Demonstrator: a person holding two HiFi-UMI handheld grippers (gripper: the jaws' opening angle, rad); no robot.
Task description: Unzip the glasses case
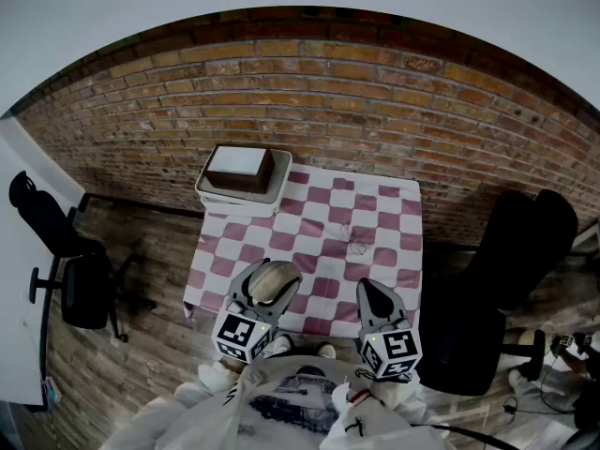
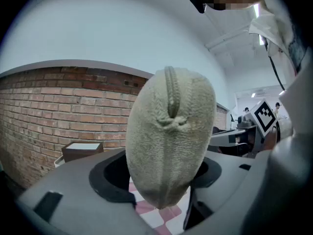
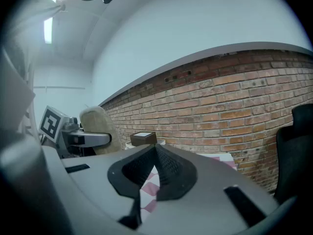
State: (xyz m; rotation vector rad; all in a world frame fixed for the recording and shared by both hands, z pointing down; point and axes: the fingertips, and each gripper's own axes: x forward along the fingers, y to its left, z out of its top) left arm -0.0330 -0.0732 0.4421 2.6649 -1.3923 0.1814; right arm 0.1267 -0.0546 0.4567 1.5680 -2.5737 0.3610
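Head view: left tool (image 1: 271, 283) near level

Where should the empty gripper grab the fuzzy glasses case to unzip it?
Probably the puckered nub where the zipper ridge ends, high on the glasses case. The left gripper clamps the case's lower part, upright, so the top stands free. The right gripper, shut now, would open and come from the right.

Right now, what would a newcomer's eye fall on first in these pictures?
The fuzzy beige glasses case stands out, clamped upright in the left claw over the near side of the pink-checked tablecloth. Beside it the right claw is shut with nothing in it. At the cloth's far left corner, a brown box sits in a white tray.
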